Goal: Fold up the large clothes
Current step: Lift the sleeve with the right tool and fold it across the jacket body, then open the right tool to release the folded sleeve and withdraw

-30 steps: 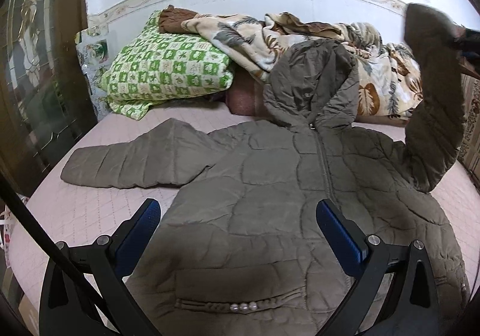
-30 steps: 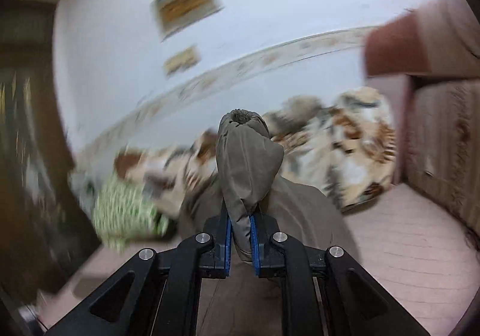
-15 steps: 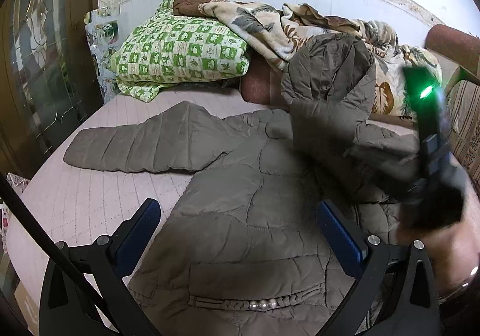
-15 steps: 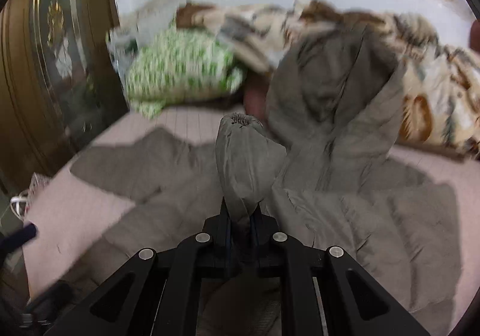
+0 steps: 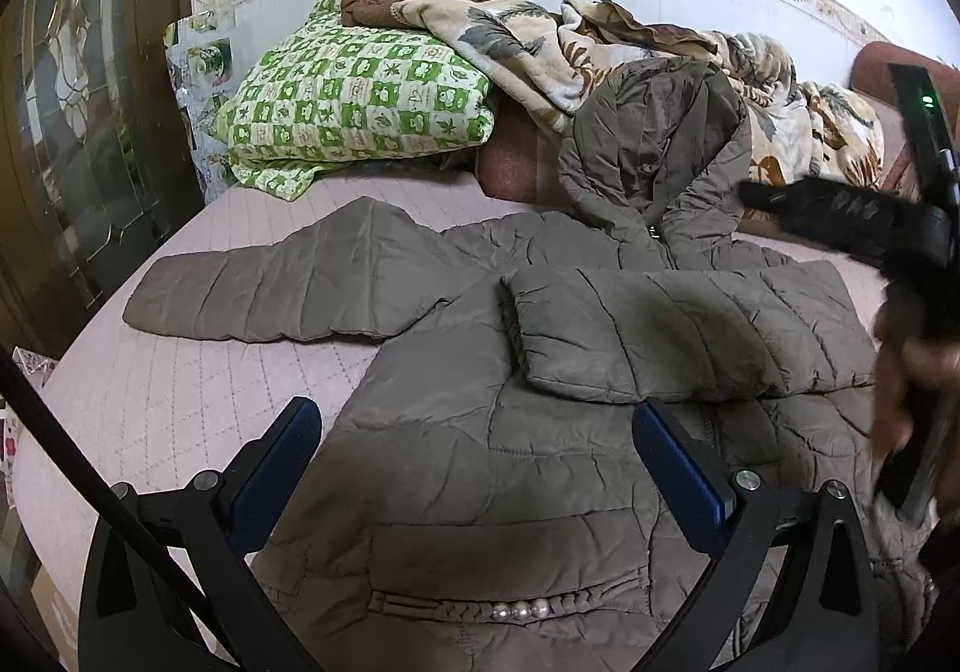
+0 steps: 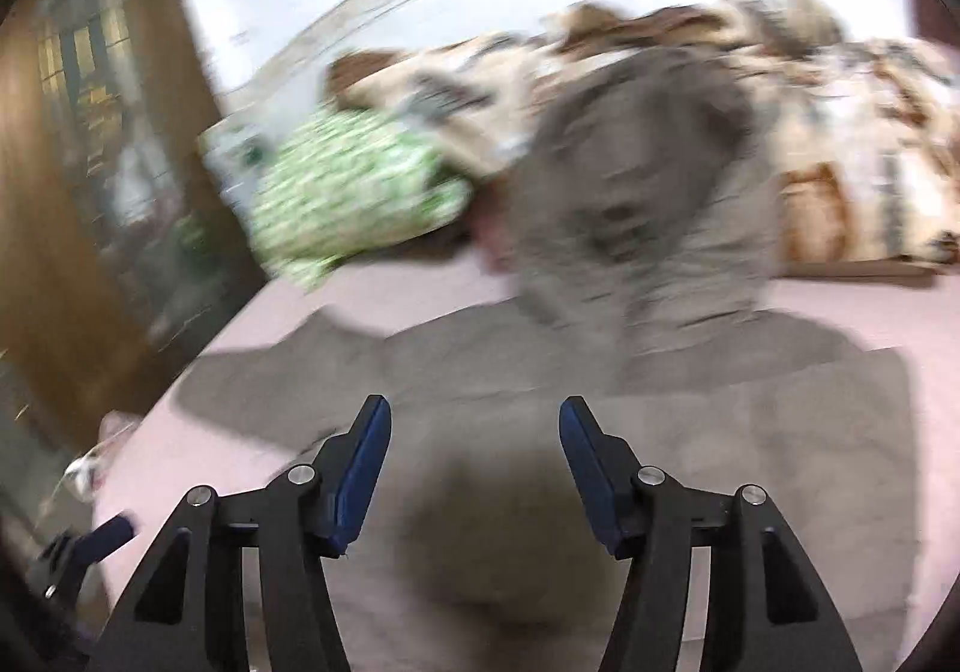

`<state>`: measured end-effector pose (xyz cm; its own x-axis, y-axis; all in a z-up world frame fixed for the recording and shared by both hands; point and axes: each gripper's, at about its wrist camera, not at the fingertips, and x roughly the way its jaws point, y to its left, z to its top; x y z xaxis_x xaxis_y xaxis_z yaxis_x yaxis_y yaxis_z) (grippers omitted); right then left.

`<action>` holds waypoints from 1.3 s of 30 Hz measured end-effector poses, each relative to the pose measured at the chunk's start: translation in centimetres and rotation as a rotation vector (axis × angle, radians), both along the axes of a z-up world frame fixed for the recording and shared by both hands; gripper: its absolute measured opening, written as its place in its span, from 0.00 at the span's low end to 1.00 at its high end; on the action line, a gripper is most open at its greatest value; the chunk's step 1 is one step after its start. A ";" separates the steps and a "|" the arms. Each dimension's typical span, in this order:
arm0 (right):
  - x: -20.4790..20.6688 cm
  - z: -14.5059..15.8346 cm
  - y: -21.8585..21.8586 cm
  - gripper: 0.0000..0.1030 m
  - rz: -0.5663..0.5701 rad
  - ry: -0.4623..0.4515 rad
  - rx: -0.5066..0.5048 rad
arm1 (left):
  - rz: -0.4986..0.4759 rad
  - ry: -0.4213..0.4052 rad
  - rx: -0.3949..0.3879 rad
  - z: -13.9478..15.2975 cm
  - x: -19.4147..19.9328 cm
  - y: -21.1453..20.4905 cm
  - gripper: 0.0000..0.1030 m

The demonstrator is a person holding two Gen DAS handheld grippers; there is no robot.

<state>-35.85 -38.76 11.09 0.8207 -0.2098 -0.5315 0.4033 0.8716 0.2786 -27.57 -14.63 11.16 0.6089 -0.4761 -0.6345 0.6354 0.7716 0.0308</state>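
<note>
An olive-grey quilted hooded jacket [image 5: 480,462] lies front up on the pink bed. Its right sleeve [image 5: 678,330] is folded across the chest. Its left sleeve [image 5: 282,282] stretches out flat to the left. The hood [image 5: 654,138] rests against the bedding at the back. My left gripper [image 5: 474,462] is open and empty above the jacket's lower front. My right gripper [image 6: 474,468] is open and empty over the jacket [image 6: 492,492] in a blurred view; its body shows at the right edge of the left wrist view [image 5: 888,228].
A green checked pillow [image 5: 354,96] and a floral blanket [image 5: 576,42] are heaped along the back wall. A wooden door with glass panels [image 5: 78,72] stands at the left. The pink quilted mattress [image 5: 150,396] shows left of the jacket.
My right gripper carried the right sleeve from high at the right down across the chest, opened and let it go. The sleeve now lies flat. My left gripper stayed open.
</note>
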 end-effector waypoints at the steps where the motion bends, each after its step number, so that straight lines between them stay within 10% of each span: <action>1: -0.8 0.1 -1.2 0.61 -0.034 -0.005 0.009 | -0.001 0.007 -0.001 -0.1 0.2 -0.1 1.00; 13: -8.7 -3.4 -11.0 0.50 -0.448 0.200 0.113 | -0.086 0.109 0.090 -3.2 2.6 -8.1 1.00; 22: -7.9 -9.2 -12.5 0.37 -0.412 0.354 0.179 | -0.017 0.218 0.256 -8.6 7.9 -12.2 1.00; 31: -6.4 -6.7 -9.7 0.37 -0.390 0.396 0.016 | -0.012 0.201 0.131 -4.7 7.6 -10.5 1.00; 39: -1.5 -5.2 -1.5 0.37 -0.103 0.301 -0.058 | 0.012 0.140 0.071 -1.8 8.1 -8.2 1.00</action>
<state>-37.37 -40.27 5.85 0.6014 -0.3209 -0.7317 0.5473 0.8326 0.0847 -19.44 -22.85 9.33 0.5173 -0.4204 -0.7454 0.6281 0.7781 -0.0029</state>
